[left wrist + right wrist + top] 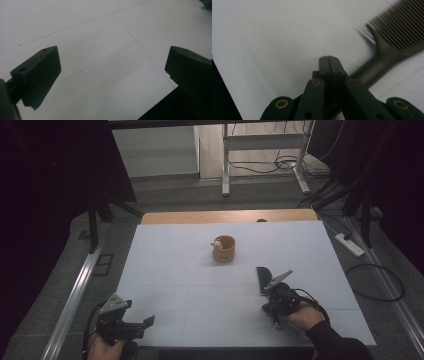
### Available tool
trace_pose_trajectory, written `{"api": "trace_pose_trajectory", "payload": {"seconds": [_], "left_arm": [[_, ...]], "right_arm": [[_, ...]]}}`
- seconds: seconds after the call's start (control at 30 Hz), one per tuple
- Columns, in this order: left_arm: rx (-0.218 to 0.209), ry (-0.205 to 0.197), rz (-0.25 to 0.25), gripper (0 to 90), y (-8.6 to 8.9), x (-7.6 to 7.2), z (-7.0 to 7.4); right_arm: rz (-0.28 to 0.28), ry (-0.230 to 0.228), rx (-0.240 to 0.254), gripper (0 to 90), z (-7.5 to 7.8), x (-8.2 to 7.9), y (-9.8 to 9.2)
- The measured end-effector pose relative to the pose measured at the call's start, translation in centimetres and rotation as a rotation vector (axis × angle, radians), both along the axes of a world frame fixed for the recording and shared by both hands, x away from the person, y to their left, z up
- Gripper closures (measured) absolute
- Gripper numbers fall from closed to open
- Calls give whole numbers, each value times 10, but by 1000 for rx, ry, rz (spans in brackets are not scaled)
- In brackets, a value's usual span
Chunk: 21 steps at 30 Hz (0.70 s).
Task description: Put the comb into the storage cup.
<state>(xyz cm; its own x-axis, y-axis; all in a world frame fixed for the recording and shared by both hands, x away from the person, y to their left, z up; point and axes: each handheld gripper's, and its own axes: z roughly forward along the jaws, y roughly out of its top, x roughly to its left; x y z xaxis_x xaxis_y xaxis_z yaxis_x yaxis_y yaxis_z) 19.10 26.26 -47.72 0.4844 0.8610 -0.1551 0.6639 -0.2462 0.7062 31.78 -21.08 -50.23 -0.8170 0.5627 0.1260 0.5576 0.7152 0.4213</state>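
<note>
My left gripper (148, 321) is black, with a grey three-cornered plate (113, 303) on top. In the left gripper view its two jaws are thick dark blocks with small round holes. My right gripper (328, 58) is also black; its linkage arms carry brass-coloured rings (282, 103) around the pivots. A black cable (314, 301) loops from it. My right sleeve (334, 343) looks dark, perhaps black.
</note>
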Motion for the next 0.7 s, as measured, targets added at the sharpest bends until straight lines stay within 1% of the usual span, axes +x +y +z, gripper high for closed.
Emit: {"api": "trace_pose_trajectory", "payload": {"seconds": [0.23,0.7], "left_arm": [[0,1,3,12,0,0,0],[1,2,5,14,0,0,0]], "right_arm": [[-29,-4,-10,900,1,3,-12],[-65,-19,-26,900,4,8,-25]]}}
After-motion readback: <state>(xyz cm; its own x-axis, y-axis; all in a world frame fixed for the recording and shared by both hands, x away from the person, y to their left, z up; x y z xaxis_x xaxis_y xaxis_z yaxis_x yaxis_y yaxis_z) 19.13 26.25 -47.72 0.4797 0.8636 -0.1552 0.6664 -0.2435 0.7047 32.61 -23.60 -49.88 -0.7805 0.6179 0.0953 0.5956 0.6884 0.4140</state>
